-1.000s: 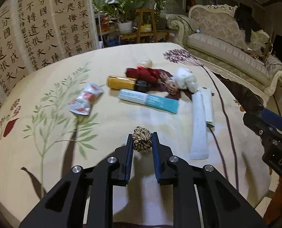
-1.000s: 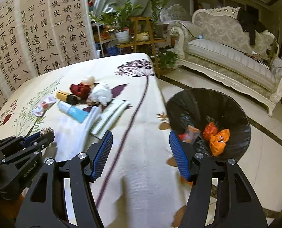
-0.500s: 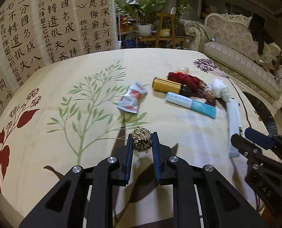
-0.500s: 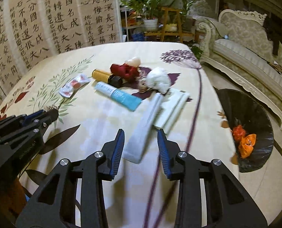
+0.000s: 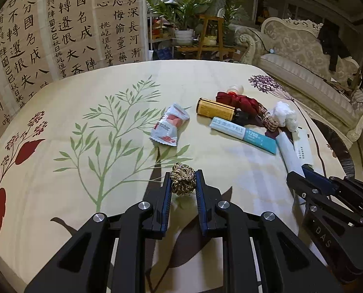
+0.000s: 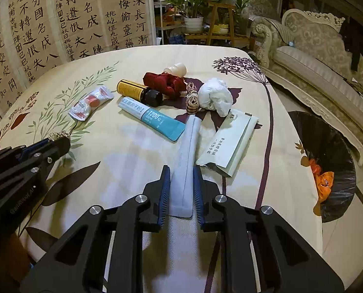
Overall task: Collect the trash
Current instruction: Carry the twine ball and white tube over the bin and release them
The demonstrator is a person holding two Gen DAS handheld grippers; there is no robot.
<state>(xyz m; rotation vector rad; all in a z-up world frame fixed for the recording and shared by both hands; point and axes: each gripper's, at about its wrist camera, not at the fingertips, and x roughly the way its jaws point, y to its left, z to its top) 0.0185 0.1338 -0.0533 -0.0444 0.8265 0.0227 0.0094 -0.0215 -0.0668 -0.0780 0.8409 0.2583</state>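
Note:
My left gripper point(image 5: 182, 178) is shut on a small gold crumpled wad point(image 5: 182, 182), held just above the floral tablecloth point(image 5: 108, 146). My right gripper point(image 6: 181, 171) has its jaws closing on the near end of a long pale grey-blue packet point(image 6: 187, 151), and both pads touch its sides. More trash lies beyond: a red-and-white snack wrapper point(image 6: 91, 105), a yellow bottle point(image 6: 132, 89), a teal tube point(image 6: 154, 119), red cloth point(image 6: 164, 81), a twine bundle point(image 6: 192, 97), a white tissue wad point(image 6: 214, 96) and a pale green carton point(image 6: 230, 141).
A bin lined with a black bag point(image 6: 328, 146) stands on the floor off the table's right edge, with orange scraps inside. A calligraphy screen point(image 6: 59, 24) runs behind the table at the left. An ornate sofa point(image 6: 323, 73) and potted plants point(image 6: 193, 5) are at the back.
My right gripper swung left from over the bin to the table and closed around the long pale packet. The left gripper, still holding the gold wad, shifted left over the cloth.

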